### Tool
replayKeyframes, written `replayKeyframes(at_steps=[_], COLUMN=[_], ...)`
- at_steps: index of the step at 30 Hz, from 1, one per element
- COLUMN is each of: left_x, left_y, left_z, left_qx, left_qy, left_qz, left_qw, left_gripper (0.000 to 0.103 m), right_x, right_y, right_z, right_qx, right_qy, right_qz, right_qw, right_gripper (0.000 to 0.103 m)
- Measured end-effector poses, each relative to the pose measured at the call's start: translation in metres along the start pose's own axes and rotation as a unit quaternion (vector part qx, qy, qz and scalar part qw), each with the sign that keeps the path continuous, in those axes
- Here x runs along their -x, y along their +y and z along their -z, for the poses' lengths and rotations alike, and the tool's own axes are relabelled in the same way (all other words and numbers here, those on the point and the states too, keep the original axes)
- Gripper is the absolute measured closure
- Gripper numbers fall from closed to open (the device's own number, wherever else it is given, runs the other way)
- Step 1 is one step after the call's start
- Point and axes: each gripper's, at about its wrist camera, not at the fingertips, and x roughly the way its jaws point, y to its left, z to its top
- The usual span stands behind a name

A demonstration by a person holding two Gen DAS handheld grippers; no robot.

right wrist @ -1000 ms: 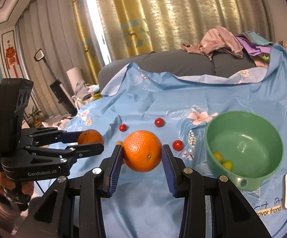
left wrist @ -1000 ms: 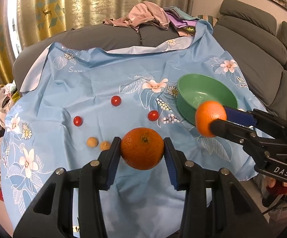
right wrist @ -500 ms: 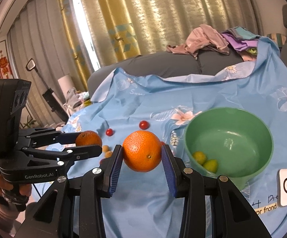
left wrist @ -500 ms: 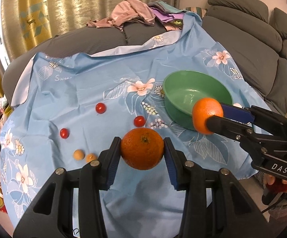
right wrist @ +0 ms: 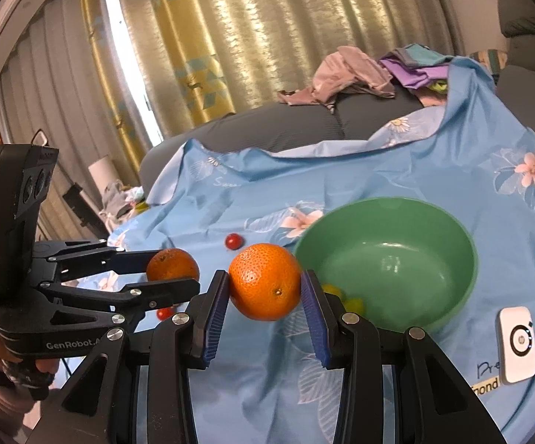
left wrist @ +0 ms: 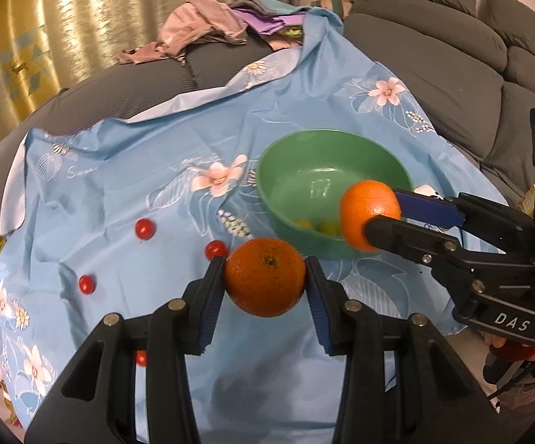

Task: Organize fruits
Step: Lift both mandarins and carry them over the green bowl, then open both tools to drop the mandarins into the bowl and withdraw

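Note:
My left gripper (left wrist: 265,277) is shut on an orange (left wrist: 265,277) and holds it above the blue floral cloth, just short of the green bowl (left wrist: 286,170). My right gripper (right wrist: 265,288) is shut on a second orange (right wrist: 265,286) at the bowl's (right wrist: 463,229) near left rim. In the left wrist view that orange (left wrist: 369,218) hangs over the bowl's near right rim. Two small yellow-green fruits (left wrist: 319,225) lie in the bowl. Several cherry tomatoes (left wrist: 145,228) lie on the cloth to the left.
The blue floral cloth (left wrist: 119,192) covers a grey sofa seat. A pile of clothes (left wrist: 208,29) lies at the back. A white device (right wrist: 518,344) lies on the cloth right of the bowl. Sofa cushions (left wrist: 452,51) rise at the right.
Both grippers have moved towards the green bowl with their oranges. The bowl looks larger and nearer in both views. The small orange-brown fruits on the cloth have left the left wrist view.

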Motion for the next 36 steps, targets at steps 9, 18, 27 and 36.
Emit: replayKeyframes(at_steps=[9, 18, 27, 36], left_x=[-0.02, -0.04, -0.066, -0.093], left_y=[-0.02, -0.028, -0.028, -0.026], left_z=[-0.02, -0.037, -0.048, -0.052], left_qx=[-0.026, -0.038, -0.035, -0.029], left_qy=[0.004, 0.008, 0.026, 0.05], left_qz=[0.016, 0.021, 0.019, 0.022], left_qw=[0.9995, 0.999, 0.9989, 0.9981], left_gripper=[0.061, 0.061, 0.061, 0.061], right_x=[0.003, 0.001, -0.007, -0.017], right_y=[-0.027, -0.046, -0.062, -0.071], right_z=[-0.002, -0.002, -0.001, -0.003], right_qx=[-0.022, -0.034, -0.039, -0.04], right_qy=[-0.005, -0.007, -0.004, 0.006], right_qz=[0.026, 0.041, 0.052, 0.065], right_qw=[0.999, 0.999, 0.998, 0.997], right_gripper=[0.062, 0.062, 0.062, 0.062])
